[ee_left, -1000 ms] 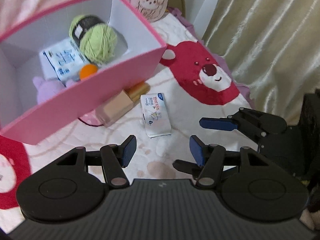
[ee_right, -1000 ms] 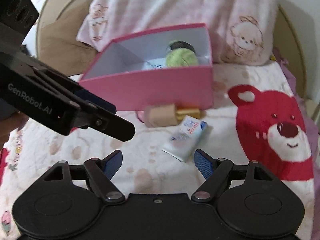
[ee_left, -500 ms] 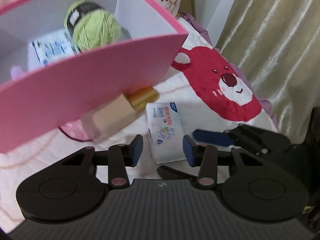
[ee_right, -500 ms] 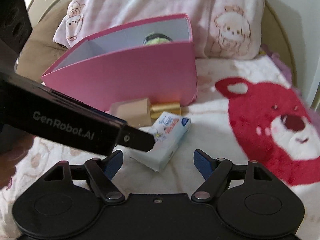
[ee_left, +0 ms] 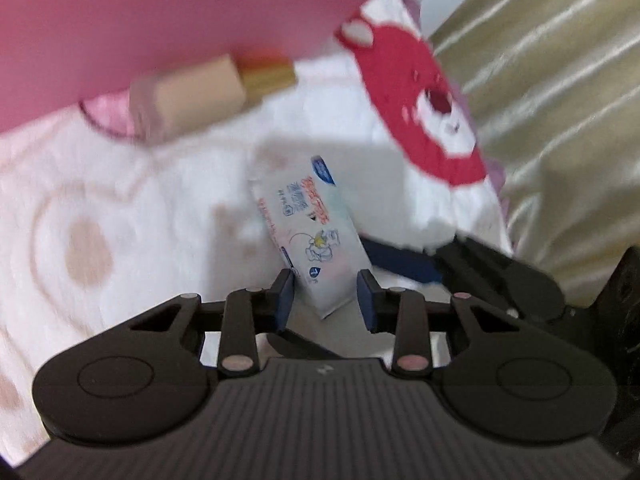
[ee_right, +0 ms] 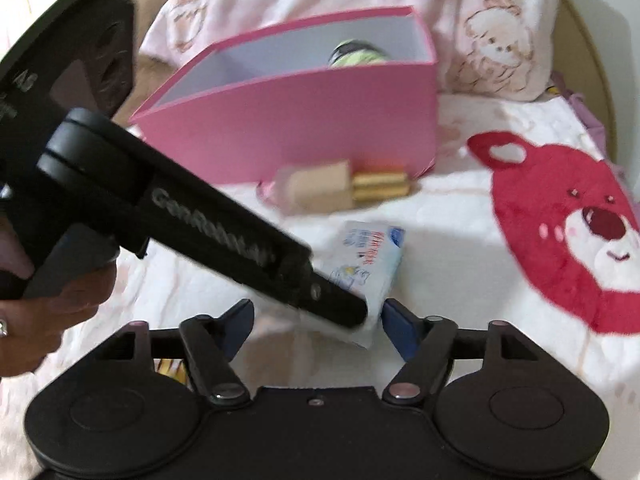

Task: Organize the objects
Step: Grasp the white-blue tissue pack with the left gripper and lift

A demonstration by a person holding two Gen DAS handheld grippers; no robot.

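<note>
Left tool (ee_left: 325, 295) is lowered around near end of tissue pack (ee_left: 310, 232); jaws are closing, pack between them, left pad at pack edge, small gap seen at right pad. Pack lies on bed blanket (ee_left: 120, 208), just in front of pink box (ee_right: 304, 120). Right tool (ee_right: 318, 322) is held about half open, nothing gripped. Beige bottle with gold cap (ee_right: 340, 186) is seen against box wall. Green yarn (ee_right: 358, 54) is seen inside box.

Home bedroom: bear blanket (ee_right: 560, 216), pillow (ee_right: 500, 40), curtain (ee_left: 560, 100).
</note>
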